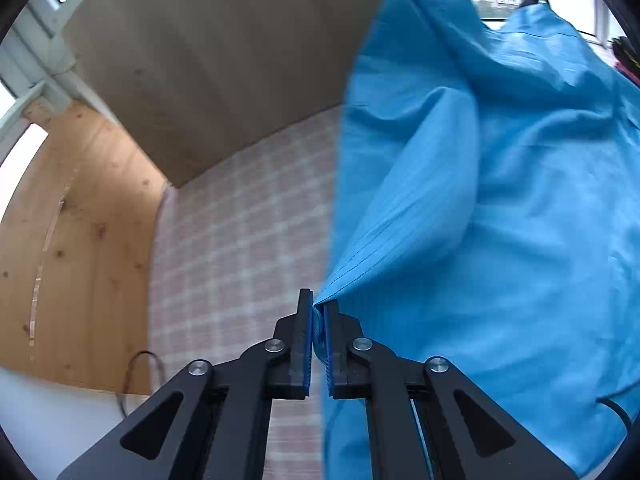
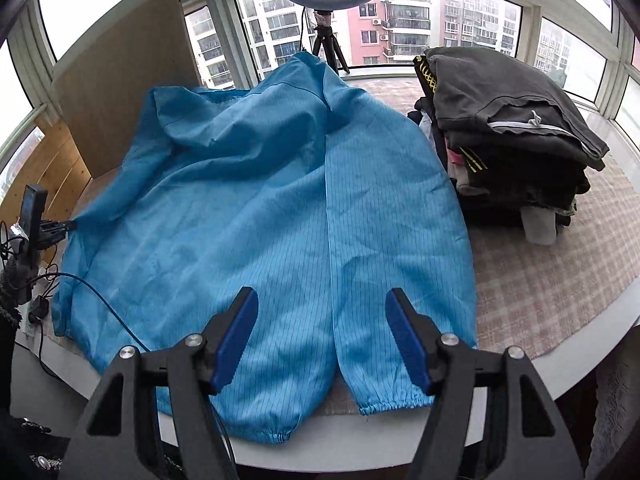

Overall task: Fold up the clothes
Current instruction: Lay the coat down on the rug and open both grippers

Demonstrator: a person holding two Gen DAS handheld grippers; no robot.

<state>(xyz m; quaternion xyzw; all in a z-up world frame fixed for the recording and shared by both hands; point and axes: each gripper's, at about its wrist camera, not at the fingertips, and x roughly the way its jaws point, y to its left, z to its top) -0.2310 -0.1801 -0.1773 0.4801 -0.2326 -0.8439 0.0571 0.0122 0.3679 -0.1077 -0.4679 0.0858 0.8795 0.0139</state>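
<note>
A blue pinstriped garment (image 2: 256,208) lies spread over the checked cloth of the table, its two elastic cuffs at the near edge. In the left wrist view my left gripper (image 1: 318,310) is shut on a bunched fold of the blue garment (image 1: 480,208), which stretches up and to the right from the pads. From the right wrist view that left gripper (image 2: 60,226) pinches the garment's left edge. My right gripper (image 2: 322,308) hovers open above the garment's near end, with nothing between its blue pads (image 2: 240,332).
A tall stack of folded dark clothes (image 2: 516,136) stands at the right on the checked tablecloth (image 2: 560,280). A wooden board (image 2: 120,80) leans at the back left. A ring light on a tripod (image 2: 326,36) stands by the window. A cable (image 2: 100,300) crosses the garment's left side.
</note>
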